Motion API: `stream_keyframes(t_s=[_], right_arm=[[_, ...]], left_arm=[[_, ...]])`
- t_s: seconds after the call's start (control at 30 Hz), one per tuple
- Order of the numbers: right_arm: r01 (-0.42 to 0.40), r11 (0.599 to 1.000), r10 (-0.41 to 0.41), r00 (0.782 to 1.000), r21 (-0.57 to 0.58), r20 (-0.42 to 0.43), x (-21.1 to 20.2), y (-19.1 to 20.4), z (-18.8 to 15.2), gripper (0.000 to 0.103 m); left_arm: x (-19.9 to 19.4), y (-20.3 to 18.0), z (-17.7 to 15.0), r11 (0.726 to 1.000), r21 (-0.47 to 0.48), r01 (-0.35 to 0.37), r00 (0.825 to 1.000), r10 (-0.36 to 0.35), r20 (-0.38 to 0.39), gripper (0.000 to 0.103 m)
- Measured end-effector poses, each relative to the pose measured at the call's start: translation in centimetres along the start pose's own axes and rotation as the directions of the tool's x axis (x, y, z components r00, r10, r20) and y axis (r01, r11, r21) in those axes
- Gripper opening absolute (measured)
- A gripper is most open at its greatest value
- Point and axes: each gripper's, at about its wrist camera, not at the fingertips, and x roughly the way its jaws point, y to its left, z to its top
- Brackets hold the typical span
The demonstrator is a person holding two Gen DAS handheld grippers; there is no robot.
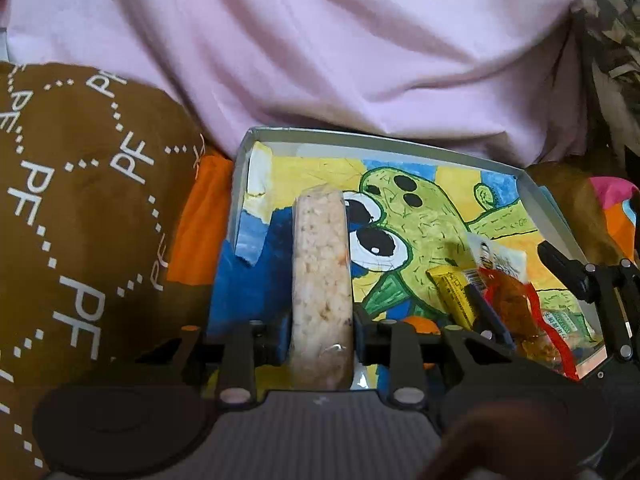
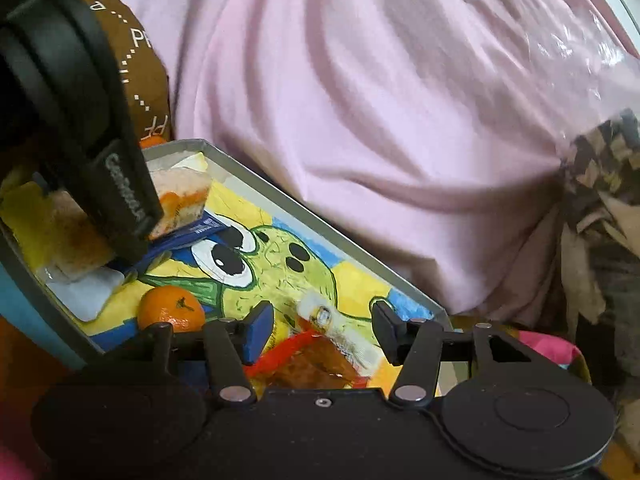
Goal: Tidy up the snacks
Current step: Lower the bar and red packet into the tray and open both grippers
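In the left wrist view, my left gripper (image 1: 322, 334) is shut on a long rice cracker bar (image 1: 320, 248) in a clear wrapper, held upright over the left part of a grey tray (image 1: 384, 138) lined with a cartoon drawing. A yellow packet (image 1: 452, 292) and a red-orange snack packet (image 1: 512, 304) lie at the tray's right. In the right wrist view, my right gripper (image 2: 323, 332) stands open just over the red-orange packet (image 2: 320, 364), beside a mandarin (image 2: 172, 308). The left gripper's body (image 2: 120, 200) hides part of the rice cracker bar (image 2: 180, 200).
A brown pillow with white letters (image 1: 80, 200) and orange fabric (image 1: 200, 240) lie left of the tray. Pink bedding (image 1: 320, 60) rises behind it. A white wrapper (image 2: 88, 292) and a yellow packet (image 2: 24, 216) sit in the tray's left end. Patterned cloth (image 2: 600, 200) is at the right.
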Motion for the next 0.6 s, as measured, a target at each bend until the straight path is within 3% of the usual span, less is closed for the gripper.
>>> stream_keyframes(t_s=[0.13, 0.23, 0.47, 0.6], right_arm=[[-0.014, 0.999, 0.014, 1.000, 0.048, -0.004, -0.4, -0.3, -0.2, 0.077], [-0.021, 0.997, 0.021, 1.000, 0.077, 0.002, -0.8, -0.8, -0.1, 0.083], [0.004, 0.989, -0.009, 0.999, 0.149, 0.031, -2.7, -2.7, 0.8, 0.097], [0.010, 0.974, -0.022, 0.999, 0.224, 0.050, -4.5, -4.4, 1.4, 0.101]], left_arm=[[-0.7, -0.2, 0.0, 1.000, 0.003, 0.006, 1.000, -0.006, 0.031, 0.060], [-1.5, -0.2, 0.1, 1.000, -0.005, 0.009, 0.999, -0.009, 0.050, 0.063], [-4.4, 0.0, 0.7, 0.999, -0.050, 0.000, 0.993, 0.006, 0.120, 0.085], [-6.7, -0.2, 0.9, 0.999, -0.045, -0.023, 0.985, 0.031, 0.167, 0.092]])
